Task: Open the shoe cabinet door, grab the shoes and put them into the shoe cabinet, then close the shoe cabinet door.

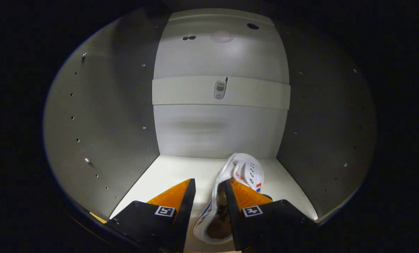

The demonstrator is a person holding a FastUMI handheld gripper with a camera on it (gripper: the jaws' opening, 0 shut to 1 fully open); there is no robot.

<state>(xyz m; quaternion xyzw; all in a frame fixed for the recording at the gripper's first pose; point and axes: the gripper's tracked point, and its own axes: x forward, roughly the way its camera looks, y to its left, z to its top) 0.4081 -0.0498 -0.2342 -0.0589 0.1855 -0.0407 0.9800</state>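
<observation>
I am looking into the white shoe cabinet (pixel 181 172). A white shoe (pixel 244 168) with red and blue marks lies on the cabinet floor, toe pointing toward the back panel. My gripper (pixel 209 182) is open. The shoe's collar and its white side wall sit between the fingers. The right finger (pixel 246 198) covers part of the shoe's opening and touches it. The left finger (pixel 176 196) stands apart from the shoe, with a strip of bare floor showing between them.
The grey side walls (pixel 103 119) with rows of peg holes close in on both sides. The back panel (pixel 220 130) has a horizontal rail with a small phone-shaped object (pixel 220 89) on it. Bare floor lies left of the shoe.
</observation>
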